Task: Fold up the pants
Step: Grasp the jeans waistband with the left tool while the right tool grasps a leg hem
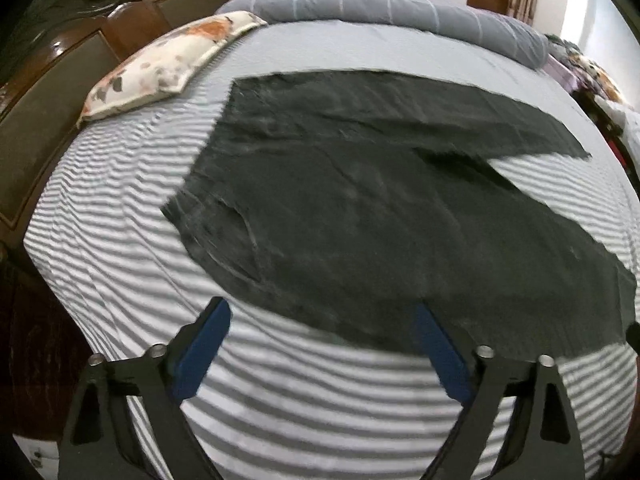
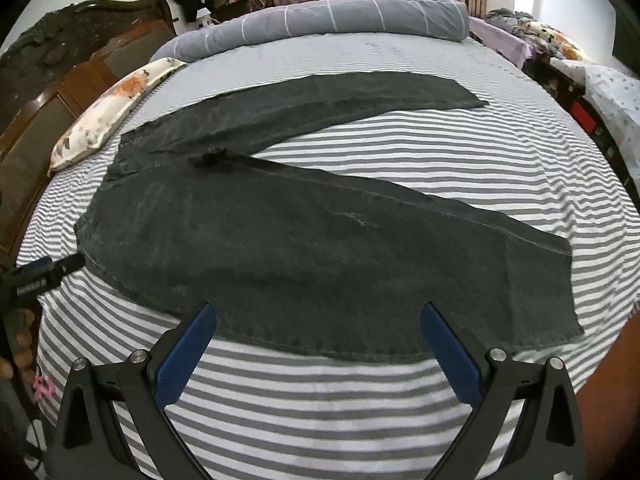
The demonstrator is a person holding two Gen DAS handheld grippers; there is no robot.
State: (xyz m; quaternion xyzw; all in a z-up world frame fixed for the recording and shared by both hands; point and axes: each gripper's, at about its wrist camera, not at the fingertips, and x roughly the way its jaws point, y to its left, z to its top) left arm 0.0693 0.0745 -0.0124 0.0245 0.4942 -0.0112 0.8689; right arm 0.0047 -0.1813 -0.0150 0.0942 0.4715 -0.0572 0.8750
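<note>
Dark grey pants (image 1: 340, 200) lie flat and spread on a grey-and-white striped bed sheet (image 1: 300, 392), waistband to the left, the two legs splayed apart to the right. They also show in the right wrist view (image 2: 300, 248). My left gripper (image 1: 320, 312) is open and empty, hovering over the near edge of the pants by the hip. My right gripper (image 2: 318, 312) is open and empty, over the near edge of the near leg. The tip of the left gripper (image 2: 44, 270) shows at the left edge of the right wrist view, beside the waistband.
A floral pillow (image 1: 160, 68) lies at the bed's left by a dark wooden headboard (image 1: 48, 92). A rolled grey duvet (image 2: 320, 20) runs along the far edge. A second bed with bedding (image 2: 608, 92) stands to the right.
</note>
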